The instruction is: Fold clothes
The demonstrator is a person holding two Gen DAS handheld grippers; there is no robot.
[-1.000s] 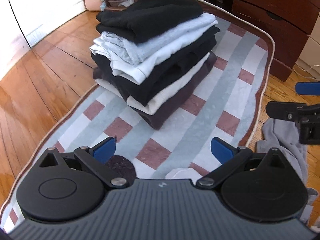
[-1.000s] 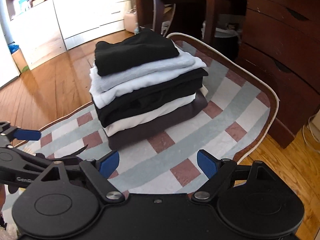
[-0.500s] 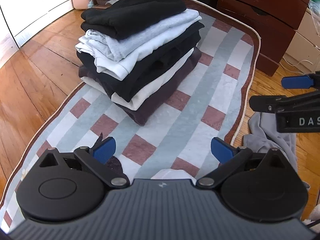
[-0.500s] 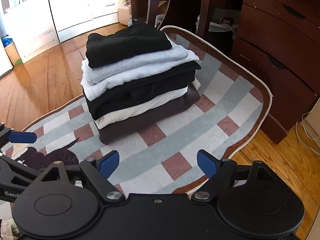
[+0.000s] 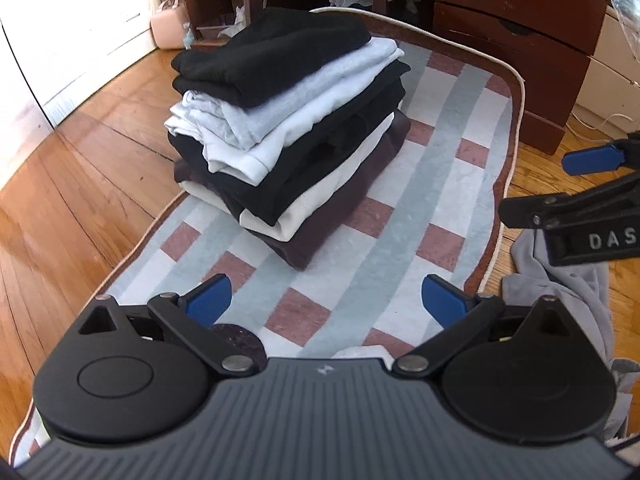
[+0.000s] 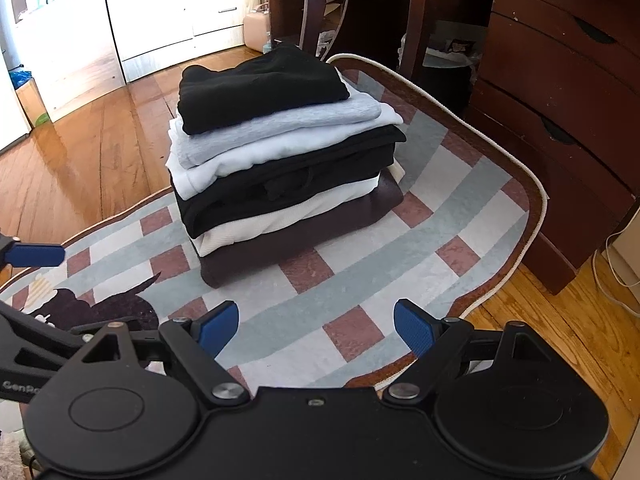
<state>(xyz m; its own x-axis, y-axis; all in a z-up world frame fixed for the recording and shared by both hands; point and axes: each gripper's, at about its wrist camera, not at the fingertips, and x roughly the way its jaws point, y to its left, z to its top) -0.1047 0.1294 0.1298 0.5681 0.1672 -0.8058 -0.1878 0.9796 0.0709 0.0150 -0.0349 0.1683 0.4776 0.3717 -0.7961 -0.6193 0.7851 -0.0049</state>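
Wooden flooring [image 6: 80, 168] is covered by a checked rug [image 6: 460, 216]. Folded clothes are stacked [image 6: 280, 160] ahead of both tools. Left gripper [image 5: 324, 300] and right gripper [image 6: 316, 330] are held released and empty. Beside the right gripper, a crumpled grey garment [image 5: 560, 292] is seen unfolded; a grasp there is judged probable.

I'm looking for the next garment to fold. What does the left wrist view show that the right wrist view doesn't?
Only the left wrist view shows a crumpled grey garment on the wood floor beside the rug's right edge, under the right gripper.

Only the right wrist view shows the dark animal print on the rug and the white cabinets.

Both show the stack of folded clothes on the striped rug, black garment on top, and both grippers open and empty.
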